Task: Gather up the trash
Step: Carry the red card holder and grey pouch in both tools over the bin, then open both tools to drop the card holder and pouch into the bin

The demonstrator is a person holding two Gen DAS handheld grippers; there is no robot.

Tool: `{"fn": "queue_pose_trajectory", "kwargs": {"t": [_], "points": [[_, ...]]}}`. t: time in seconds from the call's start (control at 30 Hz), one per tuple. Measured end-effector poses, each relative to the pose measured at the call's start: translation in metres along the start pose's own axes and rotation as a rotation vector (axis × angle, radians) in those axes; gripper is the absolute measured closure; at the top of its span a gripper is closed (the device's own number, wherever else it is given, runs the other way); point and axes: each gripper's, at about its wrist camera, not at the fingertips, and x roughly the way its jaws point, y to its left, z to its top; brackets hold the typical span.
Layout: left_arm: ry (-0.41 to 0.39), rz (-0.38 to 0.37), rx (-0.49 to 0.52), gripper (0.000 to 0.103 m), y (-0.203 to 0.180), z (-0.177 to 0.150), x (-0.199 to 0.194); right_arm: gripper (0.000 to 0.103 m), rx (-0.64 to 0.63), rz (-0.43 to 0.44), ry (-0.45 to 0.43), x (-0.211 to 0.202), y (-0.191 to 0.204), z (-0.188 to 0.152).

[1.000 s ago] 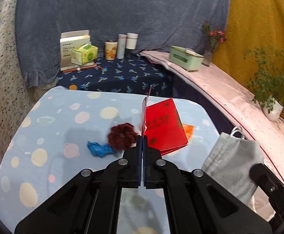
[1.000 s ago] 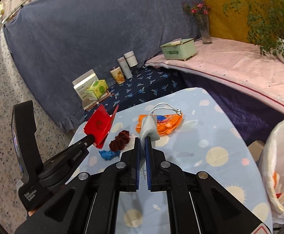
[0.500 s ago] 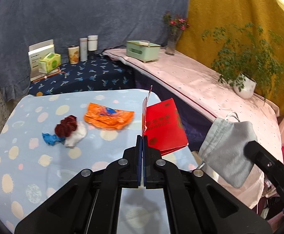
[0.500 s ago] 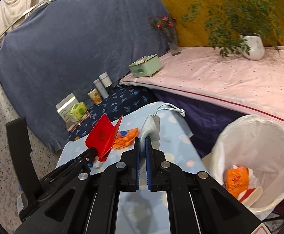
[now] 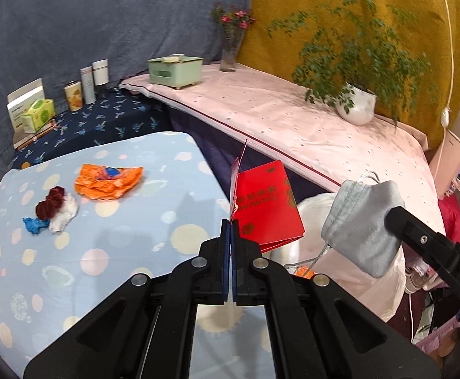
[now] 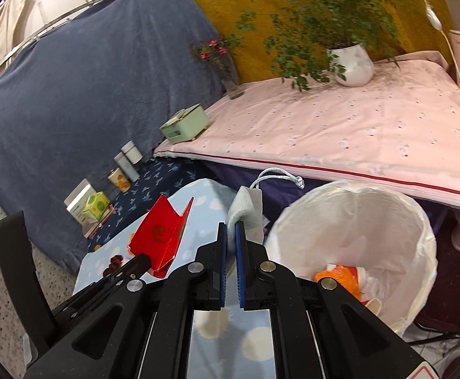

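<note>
My left gripper (image 5: 230, 224) is shut on a red folded card (image 5: 266, 205) and holds it in the air past the table's right edge; the card also shows in the right wrist view (image 6: 162, 237). My right gripper (image 6: 230, 225) is shut on a grey drawstring pouch (image 6: 248, 210), also seen in the left wrist view (image 5: 361, 221). A white-lined trash bin (image 6: 413, 221) stands just right of it, with orange and white scraps inside. On the blue spotted table (image 5: 135, 252) lie an orange wrapper (image 5: 108, 181), a dark red scrunchie (image 5: 49, 202), a white wad (image 5: 64, 216) and a blue scrap (image 5: 33, 225).
A pink-covered bench (image 5: 293, 120) runs behind the bin with a green box (image 5: 176, 71), a flower vase (image 5: 231, 47) and a potted plant (image 5: 356, 107). Cans (image 5: 86, 90) and a tissue box (image 5: 38, 115) stand on a dark blue cloth at the back left.
Both grippers have swung right with their loads, off the table toward the bin. The bin now fills the right wrist view; the table trash has slid to the left.
</note>
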Motion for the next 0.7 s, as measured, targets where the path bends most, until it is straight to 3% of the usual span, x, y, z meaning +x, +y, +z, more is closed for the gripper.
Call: {"fn": "queue_pose_trajectory", "kwargs": {"t": [0.4,0.47,0.5,0.53,0.6,0.7], "points": [[0.073,-0.105,0.089,0.102,-0.064,-0.014,0.030,0.097,0.079,-0.086,-0.009,-0.008,-0.065,0.005],[0.069,-0.128,0.093,0.100,-0.071,-0.016,0.031,0.092,0.085,-0.097,-0.008,-0.008,-0.072,0.005],[0.069,-0.130,0.096,0.090,-0.074,-0.017,0.031,0.089,0.088,-0.108,-0.007,-0.007,-0.074,0.004],[0.072,-0.128,0.101,0.066,-0.077,-0.017,0.032,0.088,0.090,-0.123,-0.011,-0.008,-0.076,0.003],[0.058,-0.101,0.104,0.043,-0.080,-0.018,0.031,0.084,0.084,-0.136,-0.011,-0.008,-0.078,0.002],[0.057,-0.097,0.109,0.044,-0.081,-0.019,0.031,0.083,0.087,-0.134,-0.009,-0.008,-0.081,0.001]]}}
